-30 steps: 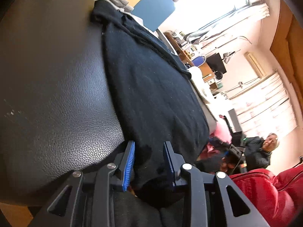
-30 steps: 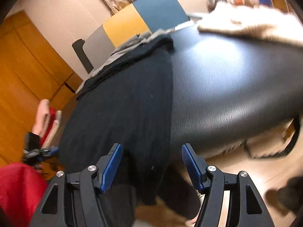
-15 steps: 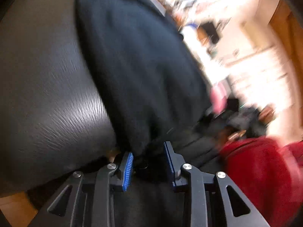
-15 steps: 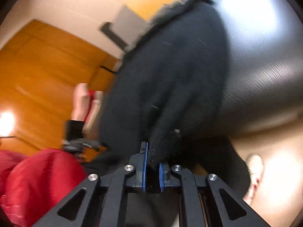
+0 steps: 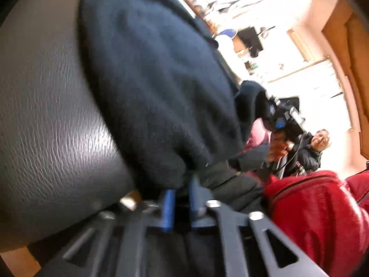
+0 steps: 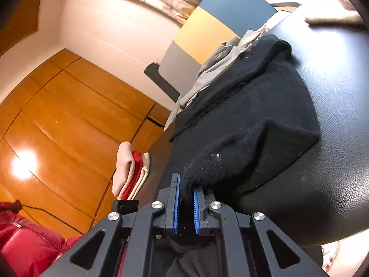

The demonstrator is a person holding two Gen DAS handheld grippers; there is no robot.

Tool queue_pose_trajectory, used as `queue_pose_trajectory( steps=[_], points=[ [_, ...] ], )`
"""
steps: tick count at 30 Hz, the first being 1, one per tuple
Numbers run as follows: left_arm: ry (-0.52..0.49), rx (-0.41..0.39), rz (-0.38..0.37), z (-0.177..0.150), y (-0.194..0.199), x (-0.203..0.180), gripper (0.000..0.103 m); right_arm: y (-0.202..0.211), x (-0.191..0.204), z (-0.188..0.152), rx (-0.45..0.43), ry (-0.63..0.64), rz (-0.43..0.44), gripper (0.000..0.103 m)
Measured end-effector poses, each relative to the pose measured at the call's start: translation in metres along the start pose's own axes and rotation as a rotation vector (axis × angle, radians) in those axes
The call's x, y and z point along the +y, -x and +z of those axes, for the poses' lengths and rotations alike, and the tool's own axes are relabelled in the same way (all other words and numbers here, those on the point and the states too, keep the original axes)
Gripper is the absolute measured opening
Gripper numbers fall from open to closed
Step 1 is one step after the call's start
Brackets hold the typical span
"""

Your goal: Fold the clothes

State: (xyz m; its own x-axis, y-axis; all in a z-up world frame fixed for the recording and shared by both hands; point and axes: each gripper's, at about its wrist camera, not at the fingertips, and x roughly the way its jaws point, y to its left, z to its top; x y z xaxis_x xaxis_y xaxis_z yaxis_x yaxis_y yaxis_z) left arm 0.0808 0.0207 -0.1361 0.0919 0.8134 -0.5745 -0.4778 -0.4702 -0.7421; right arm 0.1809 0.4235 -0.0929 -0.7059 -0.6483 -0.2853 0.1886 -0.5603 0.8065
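Right wrist view: we see a black table (image 6: 341,115) with a black sweater (image 6: 249,120) lying along its left edge. Our right gripper (image 6: 185,207) pinches the sweater's near edge; our left gripper (image 5: 178,204) pinches it too.

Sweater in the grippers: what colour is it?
Plain black, with no pattern. The sweater shows best in the right wrist view.

garment (image 6: 253,120) lies on the table (image 6: 341,92). its near edge sits between both grippers' fingers. folded pile (image 6: 131,170) left of it.
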Motion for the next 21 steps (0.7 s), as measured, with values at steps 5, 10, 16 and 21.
queue_pose_trajectory(
  steps=[5,10,16,21],
  points=[
    [-0.034,-0.171,-0.020,0.021,0.033,-0.015,0.002,0.016,-0.002,0.006,-0.039,-0.025,-0.015,0.011],
    [-0.020,-0.351,-0.090,0.035,0.088,-0.021,0.002,0.030,-0.003,0.009,-0.080,-0.050,-0.015,0.011],
    [0.043,-0.328,-0.009,0.051,0.079,0.012,0.002,0.035,-0.018,0.011,-0.108,-0.060,-0.090,0.011],
    [0.114,-0.316,0.067,0.084,0.039,0.041,0.002,0.007,-0.043,0.028,-0.107,-0.107,-0.164,0.011]
  ],
)
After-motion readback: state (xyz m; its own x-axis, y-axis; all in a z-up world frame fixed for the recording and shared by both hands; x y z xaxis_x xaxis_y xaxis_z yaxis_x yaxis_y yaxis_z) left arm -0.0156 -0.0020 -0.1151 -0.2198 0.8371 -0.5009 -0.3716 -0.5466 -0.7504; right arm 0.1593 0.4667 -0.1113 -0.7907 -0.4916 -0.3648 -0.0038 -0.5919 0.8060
